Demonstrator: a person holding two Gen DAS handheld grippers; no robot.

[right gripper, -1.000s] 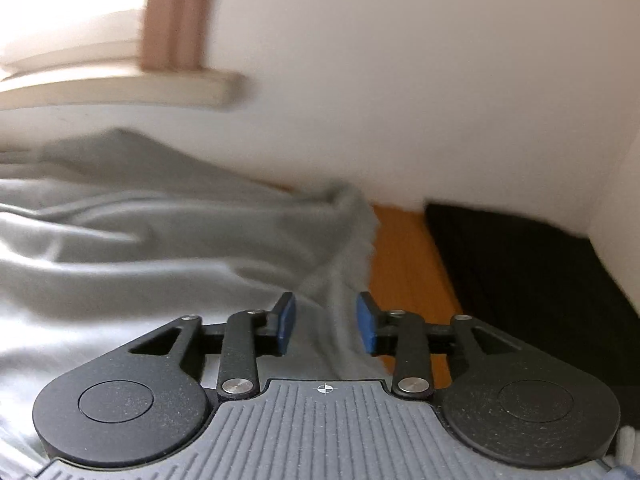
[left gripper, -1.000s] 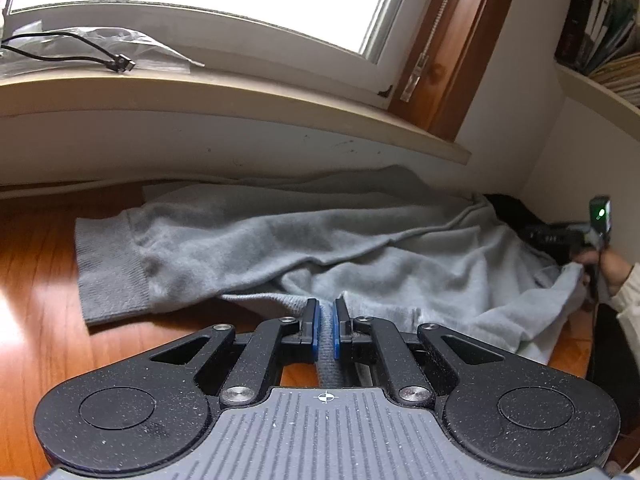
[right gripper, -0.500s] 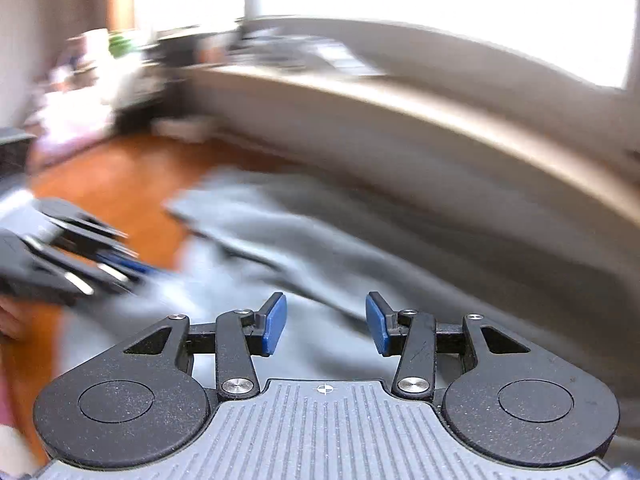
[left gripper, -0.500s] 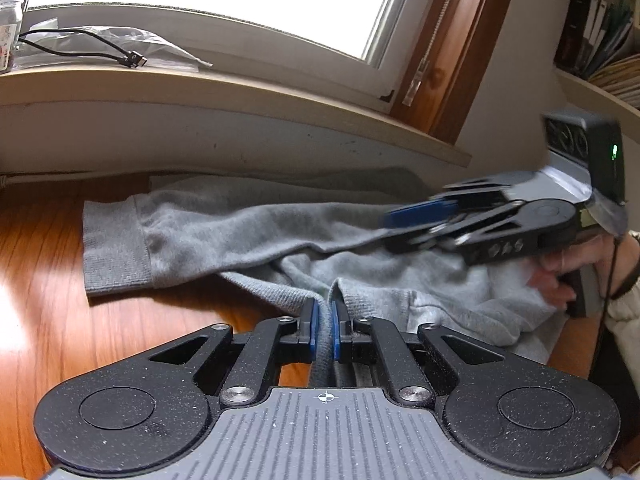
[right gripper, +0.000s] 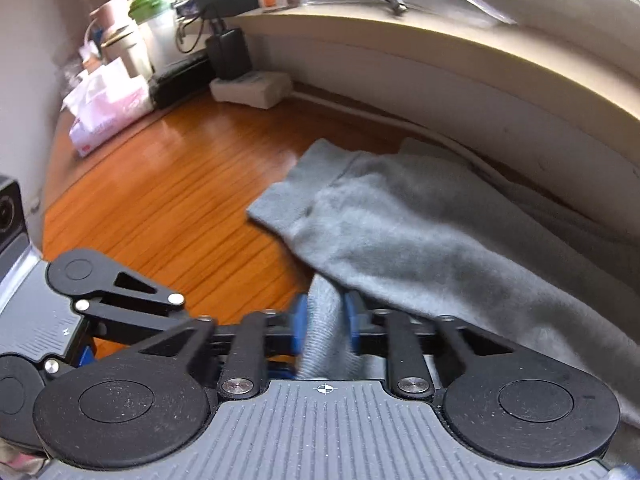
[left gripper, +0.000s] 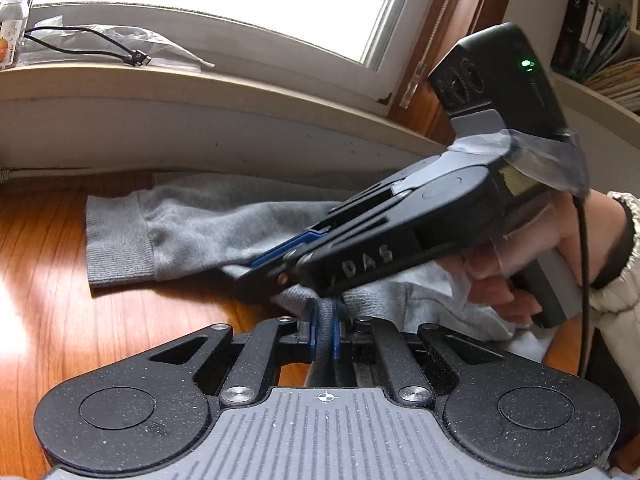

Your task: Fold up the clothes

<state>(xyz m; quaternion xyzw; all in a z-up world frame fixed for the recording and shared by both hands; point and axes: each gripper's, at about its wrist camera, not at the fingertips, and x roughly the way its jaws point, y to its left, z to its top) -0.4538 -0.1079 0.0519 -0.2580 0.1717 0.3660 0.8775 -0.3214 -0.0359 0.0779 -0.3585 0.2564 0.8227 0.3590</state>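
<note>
A grey sweater (left gripper: pixel 192 232) lies on the wooden floor below the window sill, its ribbed cuff (left gripper: pixel 116 240) at the left. My left gripper (left gripper: pixel 324 330) is shut on a fold of its ribbed hem. My right gripper (left gripper: pixel 256 266) reaches in from the right, just above and beyond the left one, with its fingers low on the cloth. In the right wrist view the right gripper (right gripper: pixel 325 320) is shut on a ribbed fold of the same sweater (right gripper: pixel 420 232), and the left gripper's body (right gripper: pixel 120 292) shows at the lower left.
The wooden floor (left gripper: pixel 48 320) spreads to the left. The window sill (left gripper: pixel 160 80) carries a black cable and a plastic bag. A bookshelf (left gripper: pixel 600 48) stands at the right. A tissue pack (right gripper: pixel 108 116), cups and a power strip (right gripper: pixel 252 88) sit at the far left corner.
My right gripper swung from the sweater's far right end across to the left gripper and closed on the cloth beside it. The left gripper kept its hold and the sweater bunched up.
</note>
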